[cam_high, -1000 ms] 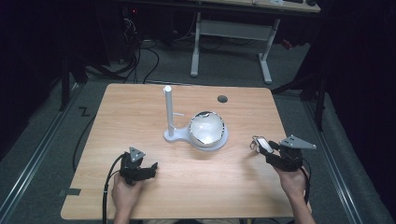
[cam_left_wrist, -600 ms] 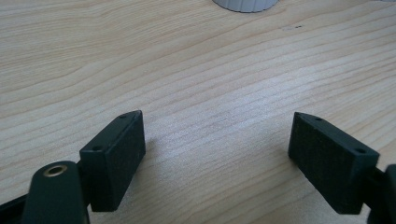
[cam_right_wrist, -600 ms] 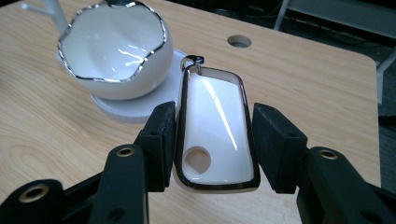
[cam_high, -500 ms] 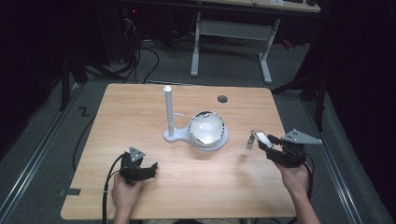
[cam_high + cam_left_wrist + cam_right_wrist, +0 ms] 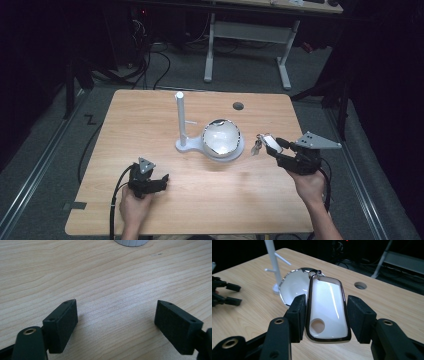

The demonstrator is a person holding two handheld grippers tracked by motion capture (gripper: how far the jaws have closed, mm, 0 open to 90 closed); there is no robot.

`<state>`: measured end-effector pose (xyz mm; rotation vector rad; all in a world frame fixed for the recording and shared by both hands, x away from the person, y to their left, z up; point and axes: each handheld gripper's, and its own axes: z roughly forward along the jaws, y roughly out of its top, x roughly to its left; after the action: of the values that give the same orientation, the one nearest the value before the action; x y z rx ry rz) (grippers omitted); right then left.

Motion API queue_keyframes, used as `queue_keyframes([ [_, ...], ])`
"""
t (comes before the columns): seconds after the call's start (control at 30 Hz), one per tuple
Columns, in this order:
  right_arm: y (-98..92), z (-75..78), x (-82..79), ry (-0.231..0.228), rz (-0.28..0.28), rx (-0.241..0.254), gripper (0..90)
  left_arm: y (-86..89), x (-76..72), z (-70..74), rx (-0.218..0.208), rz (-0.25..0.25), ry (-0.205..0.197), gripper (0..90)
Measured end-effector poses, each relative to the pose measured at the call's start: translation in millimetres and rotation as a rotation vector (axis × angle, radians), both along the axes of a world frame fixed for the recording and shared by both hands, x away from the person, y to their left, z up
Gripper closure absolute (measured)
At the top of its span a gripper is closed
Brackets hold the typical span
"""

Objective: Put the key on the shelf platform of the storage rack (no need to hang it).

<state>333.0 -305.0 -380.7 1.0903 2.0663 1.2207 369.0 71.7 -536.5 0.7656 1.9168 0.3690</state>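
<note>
A white key tag [image 5: 325, 305] with a black rim and a round hole is clamped between the jaws of my right gripper [image 5: 327, 312], which is shut on it. In the high view the tag [image 5: 270, 141] is held off the table just right of the dish, with a small bunch of keys [image 5: 256, 147] hanging from its far end. A white peg stand [image 5: 180, 117] rises from a base joined to a shiny round dish [image 5: 222, 138]. My left gripper [image 5: 161, 182] rests open on the wood at the front left, with nothing between its jaws [image 5: 116, 320].
The wooden table [image 5: 150, 115] has a round cable hole [image 5: 238, 106] at the back right. The edge of the stand's white base [image 5: 130, 242] lies ahead of the left gripper. A desk frame and cables stand on the dark floor behind the table.
My right gripper has lifted the tag a little and brought it slightly closer to the dish. The left gripper has stayed put.
</note>
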Motion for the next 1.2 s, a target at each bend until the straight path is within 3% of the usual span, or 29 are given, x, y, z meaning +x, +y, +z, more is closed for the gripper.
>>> queue_keyframes([
  [0.23, 15.8, 7.3, 4.5, 0.0, 0.068, 0.034, 52.2, 0.0, 0.0, 0.0, 0.0, 0.001, 0.0, 19.1],
  [0.6, 38.7, 11.0, 20.3, 0.013, 0.112, 0.04, 52.2, 0.0, 0.1, 0.0, -0.001, 0.0, 0.0, 19.1],
  [0.77, 45.9, 9.5, 31.5, 0.03, 0.12, 0.057, 52.2, 0.4, 0.2, -0.4, 0.005, -0.006, -0.005, 19.0],
  [1.2, 60.6, -4.9, 59.1, 0.075, 0.101, 0.022, 52.1, 0.4, 0.6, -0.3, 0.006, -0.003, -0.005, 19.1],
])
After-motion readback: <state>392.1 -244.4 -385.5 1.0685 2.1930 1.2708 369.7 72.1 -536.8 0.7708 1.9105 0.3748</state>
